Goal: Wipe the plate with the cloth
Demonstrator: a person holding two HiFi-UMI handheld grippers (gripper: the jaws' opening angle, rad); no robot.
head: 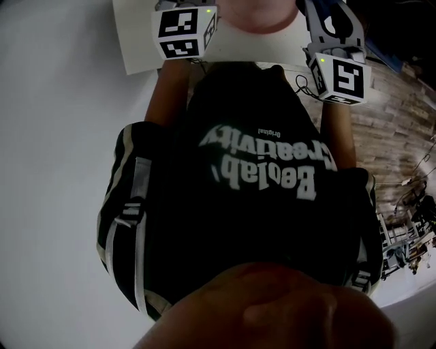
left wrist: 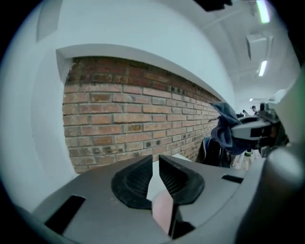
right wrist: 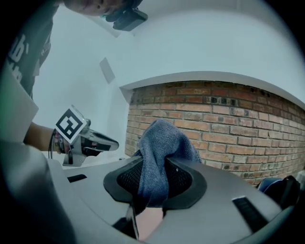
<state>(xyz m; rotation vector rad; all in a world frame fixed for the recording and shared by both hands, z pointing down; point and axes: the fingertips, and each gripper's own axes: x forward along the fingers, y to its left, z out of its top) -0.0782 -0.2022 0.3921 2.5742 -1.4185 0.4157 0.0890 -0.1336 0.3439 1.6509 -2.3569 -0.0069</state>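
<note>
The pink plate (head: 255, 17) lies on a white mat (head: 136, 41) at the top edge of the head view, between the two marker cubes. A slice of pink plate (left wrist: 164, 209) shows low in the slit between my left gripper's (left wrist: 156, 162) jaws, which stand almost together with nothing between them. My right gripper (right wrist: 157, 167) is shut on the blue cloth (right wrist: 162, 143), which bulges up above its jaws. Both grippers are raised and face a brick wall. The left gripper view shows the right gripper (left wrist: 252, 131) with the cloth (left wrist: 226, 128) at the right.
My black T-shirt (head: 259, 204) fills most of the head view. The white table (head: 54, 170) runs to the left; wooden floor (head: 402, 116) lies to the right. A brick wall (left wrist: 128, 124) stands ahead, with a dark bag (left wrist: 212, 150) at its foot.
</note>
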